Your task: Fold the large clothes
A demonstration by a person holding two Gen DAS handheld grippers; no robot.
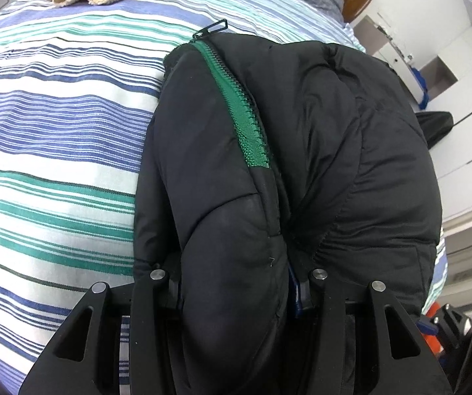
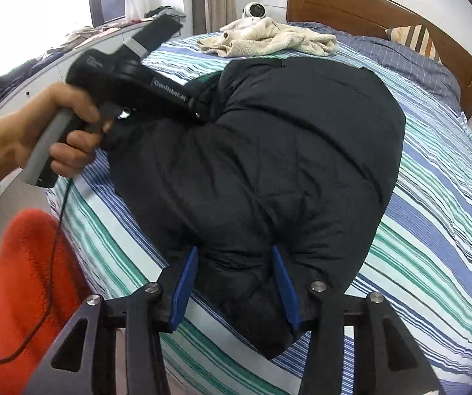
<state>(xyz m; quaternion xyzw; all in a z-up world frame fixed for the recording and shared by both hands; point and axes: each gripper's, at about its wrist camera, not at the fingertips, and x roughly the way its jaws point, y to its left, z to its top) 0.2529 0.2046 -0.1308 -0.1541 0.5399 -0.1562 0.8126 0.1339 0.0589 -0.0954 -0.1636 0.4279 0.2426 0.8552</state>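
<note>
A black puffer jacket [image 1: 318, 164] with a green zipper [image 1: 236, 98] lies bunched on the striped bed [image 1: 55, 131]. In the left wrist view a thick fold of it fills my left gripper [image 1: 236, 283], which is shut on it; only one blue pad [image 1: 297, 291] shows past the fabric. In the right wrist view the jacket [image 2: 285, 148] spreads across the bed [image 2: 433, 230], and its near corner sits between the blue pads [image 2: 185, 283] of my right gripper [image 2: 236, 279], which press on it. A hand [image 2: 38, 135] with a green sleeve holds the left gripper [image 2: 199, 112], whose tips are buried in the jacket's far left edge.
A cream fleece garment [image 2: 269, 39] lies at the far end of the bed near the wooden headboard [image 2: 367, 10] and a striped pillow [image 2: 413, 38]. An orange-red fleece [image 2: 28, 279] shows beside the bed at lower left. White cabinets [image 1: 459, 75] stand beyond the bed's edge.
</note>
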